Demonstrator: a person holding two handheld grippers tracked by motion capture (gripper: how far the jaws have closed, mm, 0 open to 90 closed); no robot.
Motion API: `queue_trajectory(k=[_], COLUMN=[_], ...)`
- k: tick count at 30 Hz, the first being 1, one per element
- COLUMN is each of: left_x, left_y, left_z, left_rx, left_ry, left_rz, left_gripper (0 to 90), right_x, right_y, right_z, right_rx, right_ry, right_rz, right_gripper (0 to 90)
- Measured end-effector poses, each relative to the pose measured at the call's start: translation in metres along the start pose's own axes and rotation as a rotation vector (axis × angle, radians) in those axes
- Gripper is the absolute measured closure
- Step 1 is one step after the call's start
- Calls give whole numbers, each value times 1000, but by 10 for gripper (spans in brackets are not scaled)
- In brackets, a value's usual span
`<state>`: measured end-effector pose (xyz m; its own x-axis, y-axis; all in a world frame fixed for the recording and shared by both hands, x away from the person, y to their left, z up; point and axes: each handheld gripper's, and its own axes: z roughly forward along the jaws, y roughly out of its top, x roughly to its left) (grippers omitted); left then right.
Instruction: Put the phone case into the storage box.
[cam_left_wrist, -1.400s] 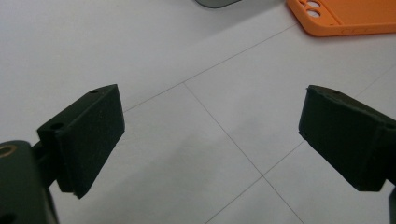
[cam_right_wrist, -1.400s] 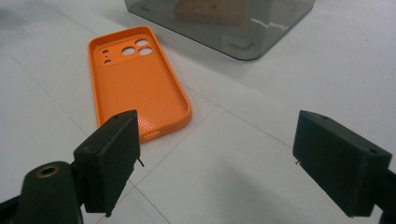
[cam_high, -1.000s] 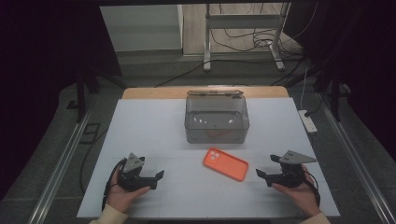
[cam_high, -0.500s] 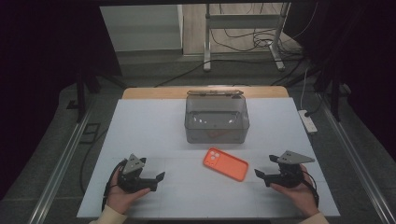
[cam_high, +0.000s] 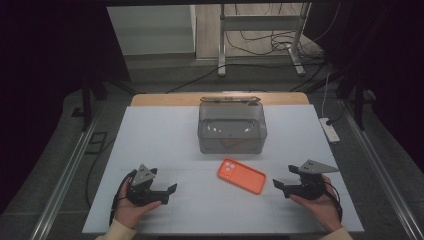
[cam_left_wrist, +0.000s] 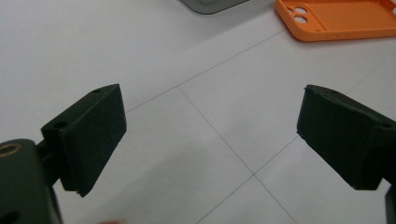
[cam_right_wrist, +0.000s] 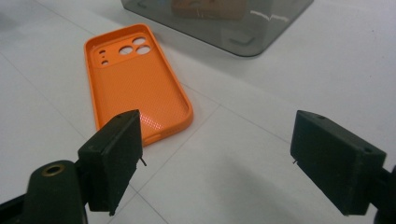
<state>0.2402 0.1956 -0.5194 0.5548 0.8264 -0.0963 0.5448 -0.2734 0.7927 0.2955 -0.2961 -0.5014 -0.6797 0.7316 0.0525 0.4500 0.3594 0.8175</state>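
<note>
**High view: start condition, nothing gripped**

The orange phone case (cam_high: 241, 175) lies flat, open side up, near the worktop's (cam_high: 150, 135) front edge, just before the grey box (cam_high: 232, 128). Left gripper (cam_high: 167, 191) and right gripper (cam_high: 278, 185) flank it, jaws spread, empty. Judged: handling not yet begun

**Bench surroundings: items on record**

White bench (cam_high: 150, 145), used as landmark. Wooden strip (cam_high: 165, 99) along its far edge. White power strip (cam_high: 330, 129) at its right edge, with a cable running off toward the floor beyond. Metal-legged stand (cam_high: 260, 30) on the floor well beyond the far edge, a tangle of dark cables (cam_high: 270, 42) beneath it. Metal rail (cam_high: 65, 175) beside the bench's left side; a second rail (cam_high: 382, 170) beside its right side. Dark curtains flank both sides.
</note>
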Motion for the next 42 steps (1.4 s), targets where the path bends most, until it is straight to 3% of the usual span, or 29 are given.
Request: queue_trajectory(k=[23,30,42], left_x=[0,4,2], left_y=[1,0,0], left_z=[4,5,1], left_rx=[11,11,9], left_ry=[-8,-16,-29], left_rz=[-7,-24,-4], left_gripper=[87,89,95], right_x=[4,7,12], right_y=[16,21,34], right_z=[2,4,10], right_rx=[18,36,81], right_ry=[21,20,31], right_rz=[-18,-46,-69], right_gripper=[186,197,208])
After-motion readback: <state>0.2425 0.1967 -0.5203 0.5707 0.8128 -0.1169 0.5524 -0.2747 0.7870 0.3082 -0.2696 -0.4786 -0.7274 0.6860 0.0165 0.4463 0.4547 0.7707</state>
